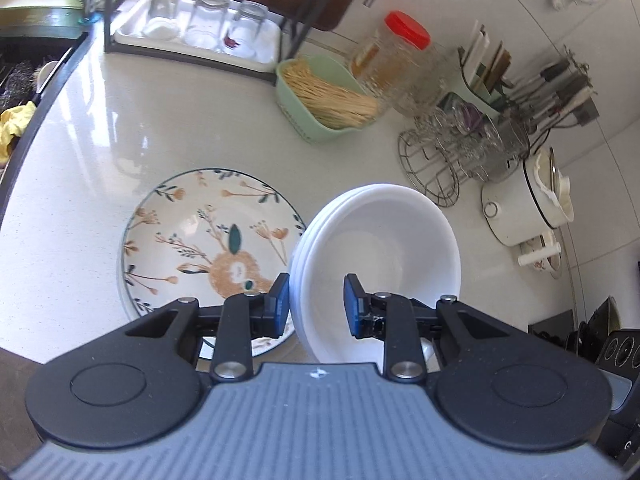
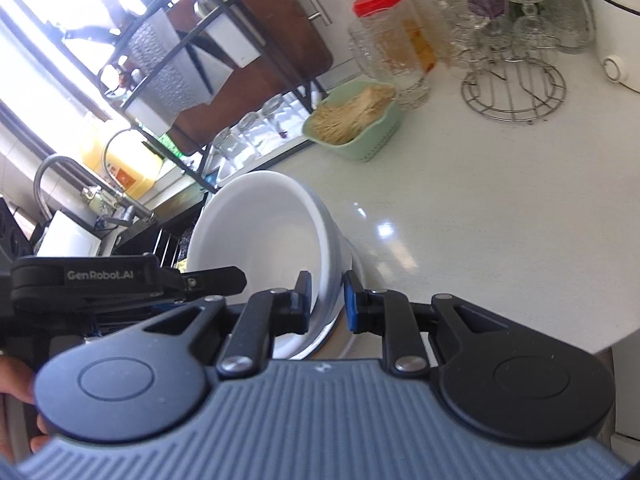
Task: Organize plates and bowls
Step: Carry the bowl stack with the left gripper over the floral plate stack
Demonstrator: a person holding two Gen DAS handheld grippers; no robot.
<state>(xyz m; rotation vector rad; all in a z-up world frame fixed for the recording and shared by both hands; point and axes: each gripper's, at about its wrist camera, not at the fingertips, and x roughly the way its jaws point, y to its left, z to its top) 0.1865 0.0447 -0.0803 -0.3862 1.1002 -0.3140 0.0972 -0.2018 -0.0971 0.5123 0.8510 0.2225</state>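
Observation:
A stack of white bowls (image 1: 376, 240) is tilted above the pale counter, beside a floral plate (image 1: 208, 236) that lies flat to its left. My left gripper (image 1: 316, 304) straddles the stack's near-left rim, one finger outside, one inside, with a visible gap at the inner pad. In the right wrist view the white bowls (image 2: 264, 240) stand tilted on edge, and my right gripper (image 2: 326, 300) is shut on their rim. The left gripper's arm (image 2: 120, 280) shows at the left of that view.
A green basket of sticks (image 1: 324, 96), a red-lidded jar (image 1: 396, 60), a wire rack of glasses (image 1: 460, 148) and a white pot (image 1: 524, 204) line the back. A tray of upturned glasses (image 1: 200, 28) sits under a black rack. The sink (image 1: 24, 76) lies left.

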